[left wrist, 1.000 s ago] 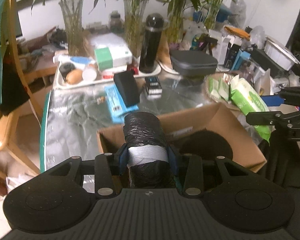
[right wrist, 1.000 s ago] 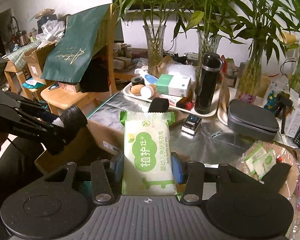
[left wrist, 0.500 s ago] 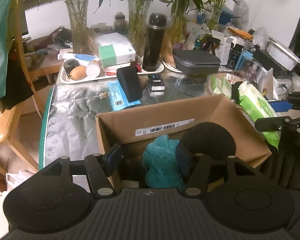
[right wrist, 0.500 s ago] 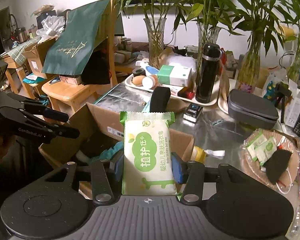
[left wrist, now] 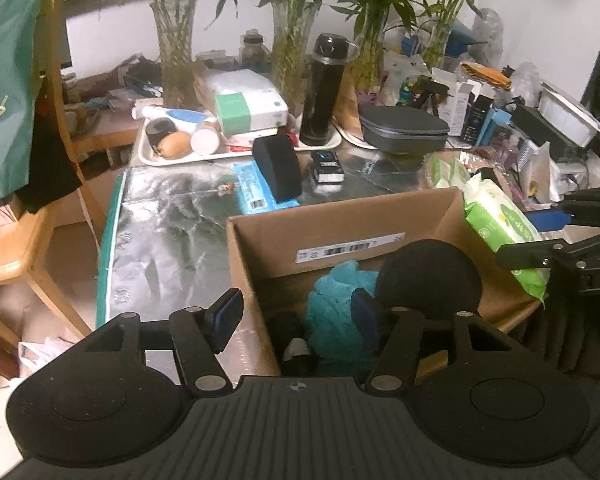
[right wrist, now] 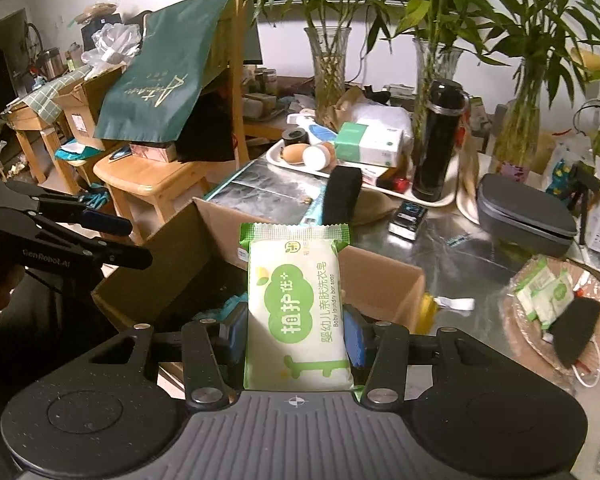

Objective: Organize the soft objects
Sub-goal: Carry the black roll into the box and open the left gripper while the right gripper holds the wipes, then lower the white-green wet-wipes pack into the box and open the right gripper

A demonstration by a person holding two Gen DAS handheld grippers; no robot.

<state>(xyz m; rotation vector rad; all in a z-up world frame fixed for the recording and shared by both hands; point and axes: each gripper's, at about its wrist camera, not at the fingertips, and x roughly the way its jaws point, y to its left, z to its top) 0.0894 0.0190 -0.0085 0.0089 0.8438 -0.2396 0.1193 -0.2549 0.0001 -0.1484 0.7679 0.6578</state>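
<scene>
The soap pack (right wrist: 298, 304) (green and white, w/ "Baby laundry bar soap" on it) sits upright in the right gripper (right wrist: 296, 334), whose jaws are squeezed tight on its two sides. It hangs over the near edge of the cardboard box (left wrist: 340, 216), not in it yet.

Inside the box lie a blue fluffy puff (left wrist: 338, 308), a round black pad (left wrist: 428, 276) and a dark roll (left wrist: 296, 344) low in the near corner. The left gripper (left wrist: 296, 316) hangs over the box's near-left corner w/ jaws spread wide and nothing between them.

To do this step well, I think the right hand should bring the pack farther over the box, lower it close to the puff, then let go. Dropping it from high up may make it bounce onto the table (left wrist: 172, 216). The left gripper is close by, so it's best to keep the two apart.
</scene>
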